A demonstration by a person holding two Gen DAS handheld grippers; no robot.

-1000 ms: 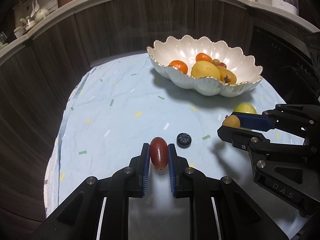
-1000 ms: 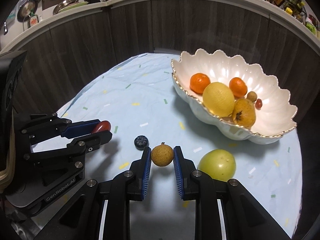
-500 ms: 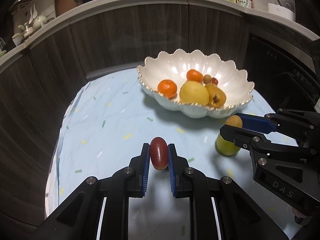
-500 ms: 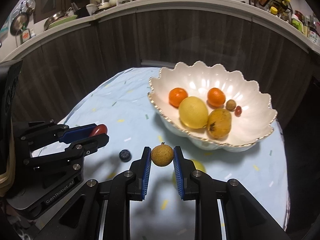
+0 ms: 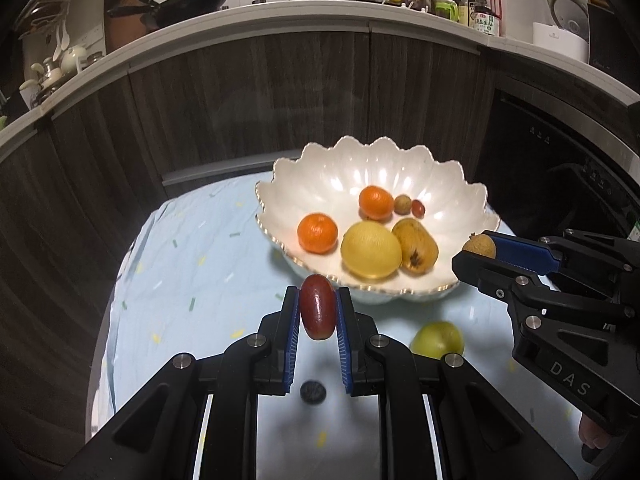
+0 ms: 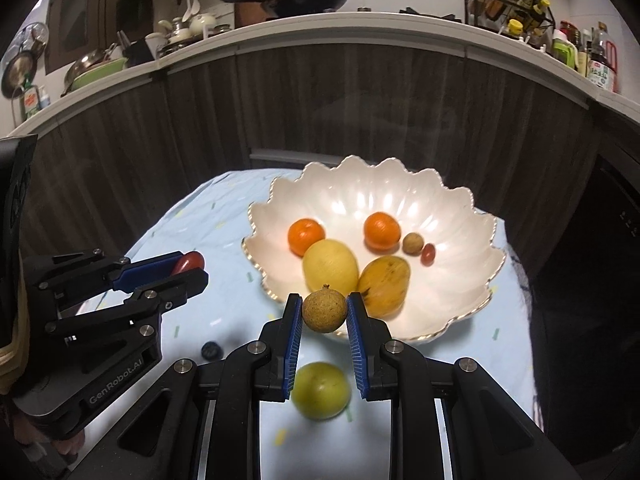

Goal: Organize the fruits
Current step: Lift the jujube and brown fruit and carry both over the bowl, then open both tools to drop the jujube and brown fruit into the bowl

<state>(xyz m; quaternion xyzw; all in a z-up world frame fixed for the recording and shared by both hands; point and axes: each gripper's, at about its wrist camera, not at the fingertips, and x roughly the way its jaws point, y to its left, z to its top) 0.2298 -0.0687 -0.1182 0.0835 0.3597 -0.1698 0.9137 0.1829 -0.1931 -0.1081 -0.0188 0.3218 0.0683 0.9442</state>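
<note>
My left gripper [image 5: 318, 307] is shut on a dark red oval fruit [image 5: 317, 306], held in the air just short of the white scalloped bowl [image 5: 472, 208]. My right gripper [image 6: 323, 309] is shut on a round brown longan [image 6: 324, 309] over the bowl's [image 6: 476, 240] near rim. The bowl holds two oranges, a yellow lemon [image 6: 330, 267], a loquat [image 6: 385, 280], a small longan and a small red fruit. On the cloth below lie a green fruit [image 6: 320, 390] and a blueberry [image 6: 211, 350]. In the left wrist view the right gripper [image 5: 476, 250] shows at the right, with the longan [image 5: 480, 245].
The round table wears a pale blue cloth [image 5: 188, 264] with small coloured marks. Dark wood cabinet fronts [image 5: 248, 104] curve behind it, under a counter with a wok, bottles and a rice cooker. A dark oven front [image 5: 560, 168] stands at the right.
Both grippers have risen and moved toward the bowl with their fruits. The blueberry and green fruit now sit below the fingers instead of ahead of them.
</note>
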